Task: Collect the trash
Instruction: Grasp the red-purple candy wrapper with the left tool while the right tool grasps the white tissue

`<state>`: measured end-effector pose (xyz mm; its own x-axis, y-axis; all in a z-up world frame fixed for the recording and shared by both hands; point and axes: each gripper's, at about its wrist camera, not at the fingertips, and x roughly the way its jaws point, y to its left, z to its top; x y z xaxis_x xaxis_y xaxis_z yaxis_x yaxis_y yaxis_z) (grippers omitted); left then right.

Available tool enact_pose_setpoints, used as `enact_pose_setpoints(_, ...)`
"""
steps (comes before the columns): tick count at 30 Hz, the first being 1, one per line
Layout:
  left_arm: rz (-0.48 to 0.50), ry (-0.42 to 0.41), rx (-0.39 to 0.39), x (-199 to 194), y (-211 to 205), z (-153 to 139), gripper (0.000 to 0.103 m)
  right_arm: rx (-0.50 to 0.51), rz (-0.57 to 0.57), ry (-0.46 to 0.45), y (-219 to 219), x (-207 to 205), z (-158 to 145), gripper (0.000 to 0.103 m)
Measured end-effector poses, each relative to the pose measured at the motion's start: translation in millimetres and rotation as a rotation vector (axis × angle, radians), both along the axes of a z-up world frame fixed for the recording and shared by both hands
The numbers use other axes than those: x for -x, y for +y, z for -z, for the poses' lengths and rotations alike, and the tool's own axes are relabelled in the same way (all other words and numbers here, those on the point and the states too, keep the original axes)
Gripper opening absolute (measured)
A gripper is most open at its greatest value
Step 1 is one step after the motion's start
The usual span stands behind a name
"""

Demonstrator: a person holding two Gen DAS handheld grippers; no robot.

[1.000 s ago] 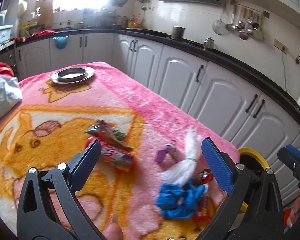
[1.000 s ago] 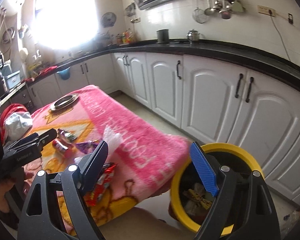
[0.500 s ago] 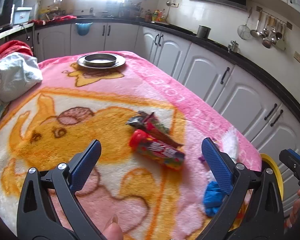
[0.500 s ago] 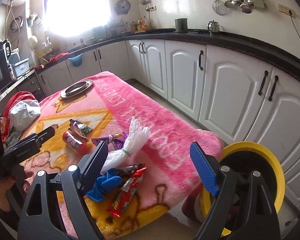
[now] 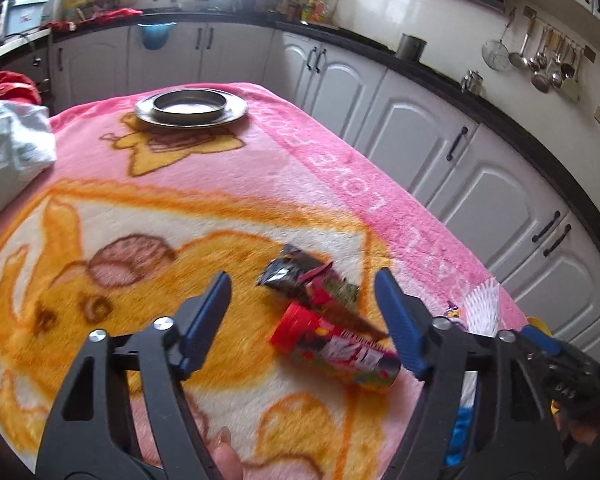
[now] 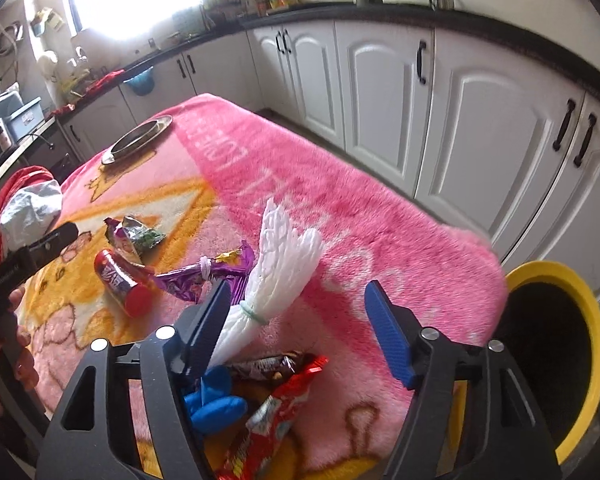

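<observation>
Trash lies on a pink and orange blanket (image 5: 148, 216). My left gripper (image 5: 302, 316) hovers over a red candy tube (image 5: 332, 350) and a dark torn wrapper (image 5: 300, 276); its jaws are closing, the pads clear of both. My right gripper (image 6: 298, 326) hangs above a white bundle tied with a band (image 6: 276, 276), its jaws closing without touching it. Below it lie a blue crumpled piece (image 6: 214, 402), a brown bar wrapper (image 6: 264, 364) and a red wrapper (image 6: 272, 416). A purple wrapper (image 6: 204, 274) lies to the left. A yellow bin (image 6: 572, 344) stands by the table's right edge.
A metal plate with a bowl (image 5: 190, 106) sits at the blanket's far end. A white cloth bundle (image 5: 12, 152) lies at the left edge. White cabinets (image 6: 480, 128) under a black counter run along the far side. A person's hand (image 6: 16, 356) holds the left gripper.
Both grippers have moved in over the table and dropped lower, and their jaws have narrowed. The left one now frames the candy tube; the right one has swung from the bin to the white bundle.
</observation>
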<state>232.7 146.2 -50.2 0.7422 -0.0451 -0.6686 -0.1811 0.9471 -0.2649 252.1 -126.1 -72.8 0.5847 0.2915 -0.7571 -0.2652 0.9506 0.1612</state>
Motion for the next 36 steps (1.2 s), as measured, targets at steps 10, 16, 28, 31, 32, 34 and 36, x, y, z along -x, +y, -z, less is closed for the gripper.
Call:
enact_pose_setpoints(10, 0.046, 0.116, -0.021, -40, -15, 17, 0.035, -0.1, 0.053, 0.154, 0, -29, 29, 0.052)
enact_pose_setpoints(16, 0.051, 0.128, -0.02, -41, -16, 24, 0.018, -0.166, 0.038, 0.199, 4, -34, 34, 0.027)
enact_pose_setpoints(28, 0.02, -0.015, -0.009, -11, -5, -11, 0.015, -0.17, 0.014, 0.015, 2, -15, -9, 0.016)
enact_pose_setpoints(31, 0.019, -0.047, -0.008, -1, -5, -23, 0.014, -0.146, -0.001, -0.031, 2, -7, -21, 0.016)
enact_pose_setpoints(32, 0.02, -0.057, -0.011, 2, -6, -26, 0.014, -0.139, -0.007, -0.044, 2, -5, -24, 0.016)
enact_pose_setpoints(34, 0.026, -0.073, -0.011, 8, -9, -32, 0.014, -0.12, -0.019, -0.076, 0, 2, -31, 0.016)
enact_pose_setpoints(36, 0.033, -0.089, -0.013, 14, -12, -38, 0.014, -0.114, -0.025, -0.097, -2, 8, -37, 0.016)
